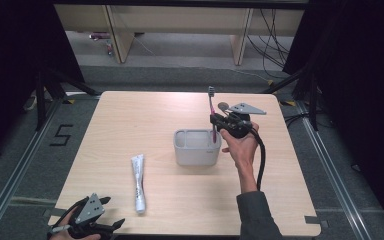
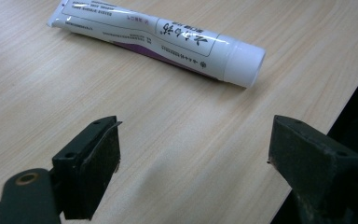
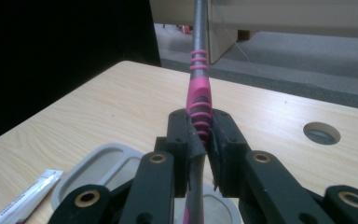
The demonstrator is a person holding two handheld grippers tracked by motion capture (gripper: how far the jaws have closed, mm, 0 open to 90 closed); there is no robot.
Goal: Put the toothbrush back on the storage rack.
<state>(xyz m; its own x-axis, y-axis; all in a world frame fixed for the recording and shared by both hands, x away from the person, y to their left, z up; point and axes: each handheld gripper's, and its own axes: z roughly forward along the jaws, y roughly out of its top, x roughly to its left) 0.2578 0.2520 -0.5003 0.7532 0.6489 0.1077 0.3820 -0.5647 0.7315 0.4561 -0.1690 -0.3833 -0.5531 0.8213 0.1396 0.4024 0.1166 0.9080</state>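
While we look down on the pale wooden table (image 1: 130, 120), we find the grey holder (image 1: 197, 148) standing near its middle, an open-topped box with rounded compartments. Our right gripper (image 1: 214, 120) hangs at the holder's right rear corner, its jaws clamped tight on a pink and grey toothbrush (image 1: 212, 112). We hold the brush upright, bristle head at the top and lower end reaching down to the holder's rim; whether it touches inside we cannot tell. In the right gripper view the pads (image 3: 216, 140) press on the ribbed pink grip (image 3: 199, 105). Our left gripper (image 1: 111, 211) rests at the table's near left edge, jaws spread wide with nothing between them. A white toothpaste tube (image 1: 138, 183) lies flat to the holder's left, just beyond the left gripper, cap (image 2: 243, 63) toward us.
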